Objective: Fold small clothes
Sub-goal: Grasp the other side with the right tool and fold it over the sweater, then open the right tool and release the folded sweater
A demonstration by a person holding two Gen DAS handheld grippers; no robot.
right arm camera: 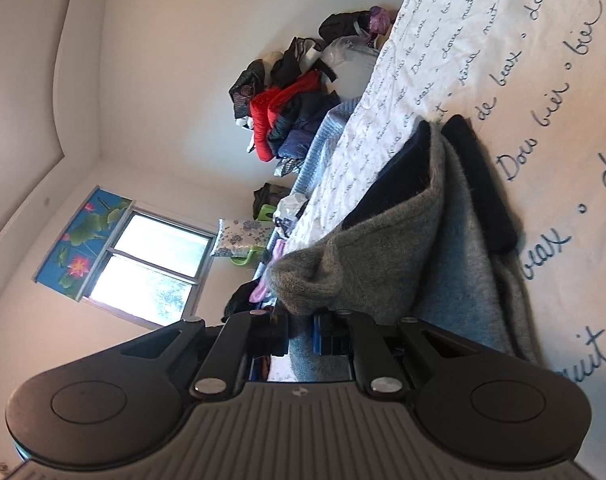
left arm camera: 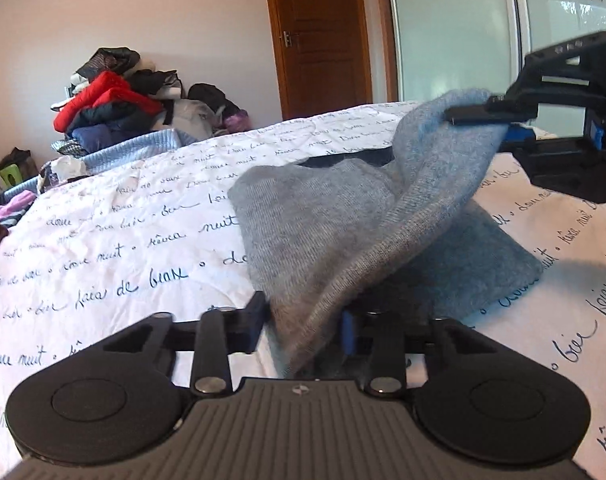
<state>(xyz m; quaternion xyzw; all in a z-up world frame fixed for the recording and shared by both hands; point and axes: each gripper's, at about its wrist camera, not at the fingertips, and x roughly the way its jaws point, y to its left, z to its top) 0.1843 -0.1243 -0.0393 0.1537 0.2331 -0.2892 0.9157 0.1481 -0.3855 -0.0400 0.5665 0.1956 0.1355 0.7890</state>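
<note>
A small grey knitted garment [left arm camera: 343, 220] lies on the bed, on a white sheet [left arm camera: 123, 240] printed with dark handwritten words. Part of it is flat on the sheet; a fold of it is lifted and stretched between the two grippers. A dark navy band [right arm camera: 479, 184] shows at its far edge in the right wrist view, and dark lining shows inside its opening.

The left gripper [left arm camera: 303, 328] sits at the near corner of the garment with the knit bunched between its jaws, which stand partly closed around the cloth; whether the pads truly press it cannot be told. The right gripper [left arm camera: 475, 114], seen from the left wrist camera at the upper right, is clamped tight on the raised far corner, holding it off the sheet. In its own view the camera is rolled sideways and the grey knit fills the gap between its fingers.

Around the garment the sheet is bare. Beyond the bed's far edge a pale blue blanket [left arm camera: 143, 146] runs along, and behind it a heap of clothes [left arm camera: 115, 104], red, navy and black, is piled against the wall. A wooden door [left arm camera: 323, 36] and frosted glass panels [left arm camera: 455, 40] with flower decals stand behind. A window [right arm camera: 151, 268] with a lotus-print blind shows in the right wrist view. Pink cloth [left arm camera: 3, 212] lies at the left edge of the bed.
</note>
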